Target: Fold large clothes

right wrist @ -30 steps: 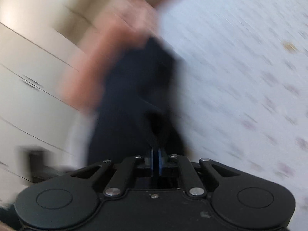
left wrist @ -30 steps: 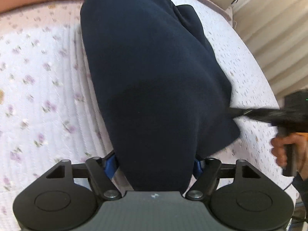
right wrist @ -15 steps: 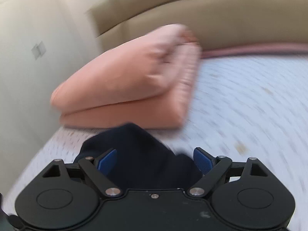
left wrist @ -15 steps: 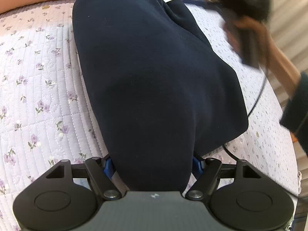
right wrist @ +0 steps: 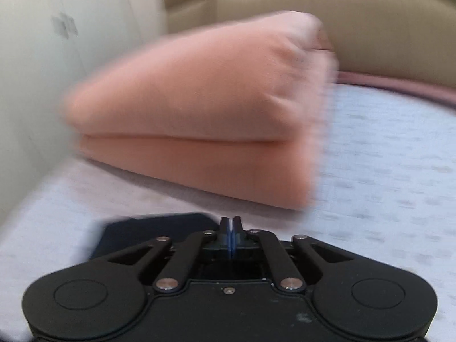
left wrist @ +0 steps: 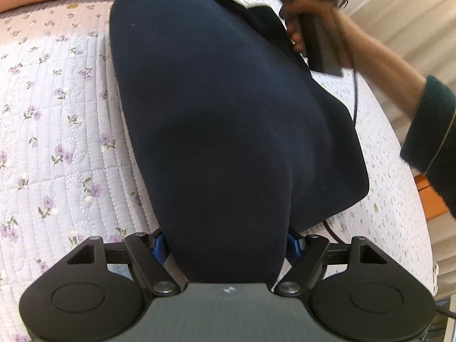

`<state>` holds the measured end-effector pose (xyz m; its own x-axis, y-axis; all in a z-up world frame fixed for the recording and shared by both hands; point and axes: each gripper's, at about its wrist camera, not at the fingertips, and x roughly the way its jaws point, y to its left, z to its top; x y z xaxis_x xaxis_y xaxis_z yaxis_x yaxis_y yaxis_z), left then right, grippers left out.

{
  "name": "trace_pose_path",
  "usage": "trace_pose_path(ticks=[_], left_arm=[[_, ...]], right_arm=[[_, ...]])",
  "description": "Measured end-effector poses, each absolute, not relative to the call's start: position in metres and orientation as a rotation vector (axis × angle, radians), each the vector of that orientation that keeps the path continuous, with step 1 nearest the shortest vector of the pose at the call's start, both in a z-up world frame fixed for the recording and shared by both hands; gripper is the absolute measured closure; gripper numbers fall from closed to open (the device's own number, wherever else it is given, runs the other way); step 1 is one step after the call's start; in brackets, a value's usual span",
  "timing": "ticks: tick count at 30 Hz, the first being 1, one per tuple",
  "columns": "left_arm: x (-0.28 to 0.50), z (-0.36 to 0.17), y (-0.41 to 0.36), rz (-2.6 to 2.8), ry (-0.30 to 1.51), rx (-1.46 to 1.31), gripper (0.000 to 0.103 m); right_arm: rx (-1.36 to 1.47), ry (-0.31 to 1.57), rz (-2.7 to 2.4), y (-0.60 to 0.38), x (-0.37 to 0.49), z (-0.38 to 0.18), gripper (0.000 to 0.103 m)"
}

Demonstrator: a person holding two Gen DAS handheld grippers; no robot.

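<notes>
A dark navy garment (left wrist: 228, 119) lies folded lengthwise on the flowered quilt (left wrist: 57, 119). My left gripper (left wrist: 226, 246) has its blue pads wide apart, with the garment's near end bulging between them. My right gripper (right wrist: 230, 229) is shut, its blue pads pressed together with no cloth showing between them, just above a corner of the navy garment (right wrist: 154, 230). In the left wrist view the right gripper's handle (left wrist: 316, 42) is held over the garment's far end.
A folded peach blanket (right wrist: 199, 114) lies on the bed ahead of the right gripper, by a beige headboard (right wrist: 313, 8). A black cable (left wrist: 354, 97) trails over the quilt. Pale wall panels (left wrist: 413, 28) stand to the right.
My right gripper swung from the garment's near right side to its far end, opened, then shut. The left gripper stayed in place around the near end.
</notes>
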<state>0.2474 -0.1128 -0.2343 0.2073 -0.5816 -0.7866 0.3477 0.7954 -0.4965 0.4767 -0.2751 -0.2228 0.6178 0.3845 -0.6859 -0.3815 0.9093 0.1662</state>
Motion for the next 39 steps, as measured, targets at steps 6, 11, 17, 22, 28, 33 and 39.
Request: trace_pose_path(ticks=[6,11,17,22,28,33,39], left_arm=[[0.248,-0.233,-0.112,-0.642,1.201,-0.227,0.025],[0.247,-0.232,-0.116,-0.631,1.207,-0.232,0.024],[0.244,-0.231,-0.123,-0.62,1.205,-0.218,0.023],[0.244,-0.231,-0.123,-0.62,1.203,-0.238,0.02],[0.243,-0.225,-0.124,-0.656,1.257,-0.247,0.02],[0.25,-0.192,-0.1,-0.71,1.33,-0.324,0.017],[0.295,-0.178,-0.08,-0.665,1.141,-0.441,0.001]], right_arm=[[0.313,0.738,0.357,-0.334,0.458,-0.209,0.058],[0.307,0.868,0.384,-0.351,0.44,-0.205,0.015],[0.387,0.834,0.397,-0.363,0.413,-0.213,0.087],[0.516,0.895,0.35,-0.384,0.429,-0.245,0.089],[0.377,0.898,0.257,-0.376,0.418,-0.225,0.021],[0.284,0.879,0.422,-0.367,0.375,-0.2,0.007],[0.117,1.044,0.48,-0.357,0.358,-0.24,0.002]])
